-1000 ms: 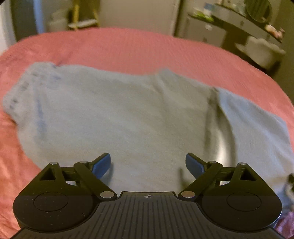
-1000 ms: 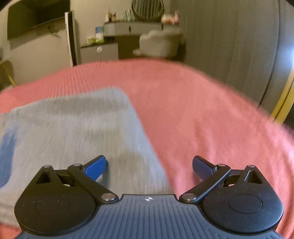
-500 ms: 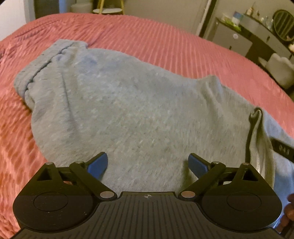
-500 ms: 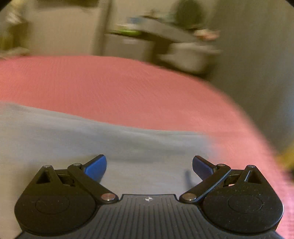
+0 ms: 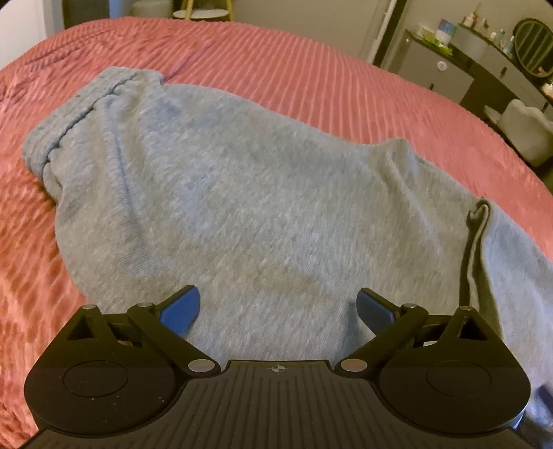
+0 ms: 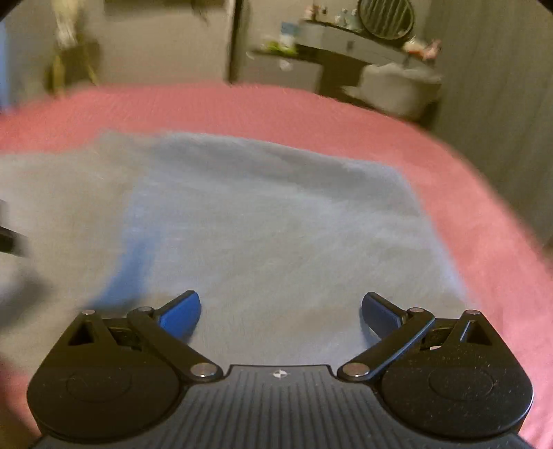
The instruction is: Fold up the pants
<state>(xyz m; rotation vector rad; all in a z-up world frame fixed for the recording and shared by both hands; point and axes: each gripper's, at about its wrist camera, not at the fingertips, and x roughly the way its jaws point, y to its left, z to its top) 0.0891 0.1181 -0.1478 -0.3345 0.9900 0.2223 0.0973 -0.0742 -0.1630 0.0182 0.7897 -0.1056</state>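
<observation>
Grey pants (image 5: 262,193) lie spread on the pink bedspread (image 5: 311,79), covering most of the near part of the bed. Waistband end (image 5: 69,124) sits bunched at the far left of the pants in the left wrist view, w/ a stitched seam running along it. A raised fold edge (image 5: 475,241) stands up toward the right side of the pants, and more grey fabric carries on to the right of it.

Left gripper (image 5: 278,311) is over the near edge of the pants, blue fingertips (image 5: 181,309) spread wide apart, nothing between them. Can't tell if the tips touch the fabric.

Right gripper (image 6: 280,312) is also above the pants (image 6: 269,221), jaws wide apart and holding nothing. That view is blurred; a squared-off far corner of the pants shows against the bedspread (image 6: 466,193), plus a blue streak (image 6: 134,262) on the fabric left of the gripper.

Past the bed, beyond the pants: a dresser (image 6: 345,51) w/ small items and a round mirror (image 6: 385,17), and a pale chair (image 5: 525,134).
</observation>
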